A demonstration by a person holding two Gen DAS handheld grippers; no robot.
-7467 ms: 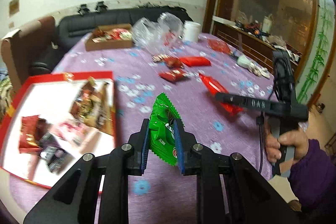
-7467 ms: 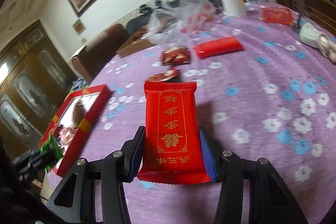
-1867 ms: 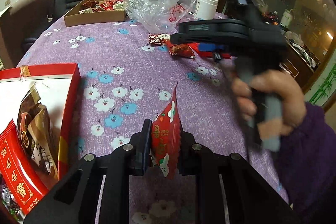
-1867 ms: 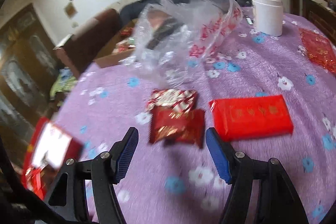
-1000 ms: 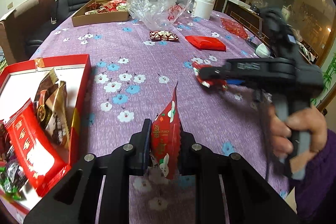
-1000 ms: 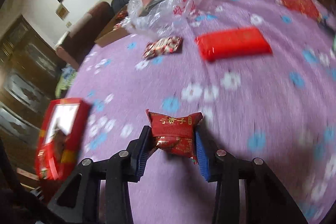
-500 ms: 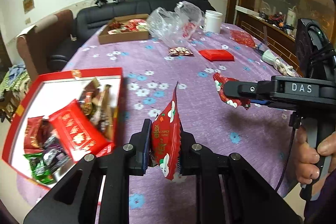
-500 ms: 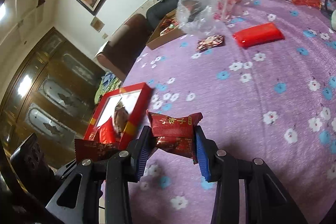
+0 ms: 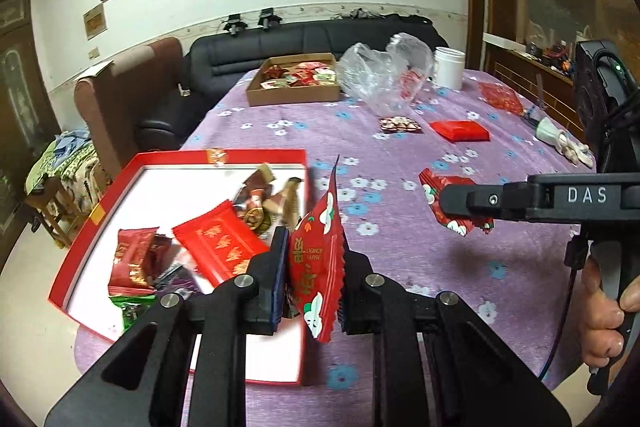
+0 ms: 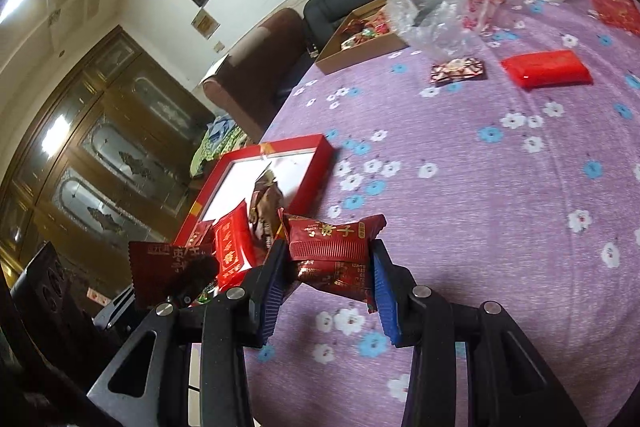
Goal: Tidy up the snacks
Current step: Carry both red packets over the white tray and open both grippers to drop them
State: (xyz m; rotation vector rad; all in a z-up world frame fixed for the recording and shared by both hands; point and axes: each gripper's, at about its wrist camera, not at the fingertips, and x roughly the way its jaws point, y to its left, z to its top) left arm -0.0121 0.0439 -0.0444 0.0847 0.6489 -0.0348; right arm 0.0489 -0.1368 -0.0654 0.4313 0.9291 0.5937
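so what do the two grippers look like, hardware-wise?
Both are matte black two-finger frames with silver screws and ribbed blue pads. Seen from the left gripper, the right gripper has white "DAS" lettering on its body, a black cable along the handle and a black box on top with a green light.

You have a red flat packet (image 9: 316,259) standing on edge over the red box's (image 9: 86,241) right wall. Your other dark red packet (image 10: 334,251) hangs level above the purple cloth, just beside that box. Inside lie several packets, a big red one (image 9: 218,245) on top.
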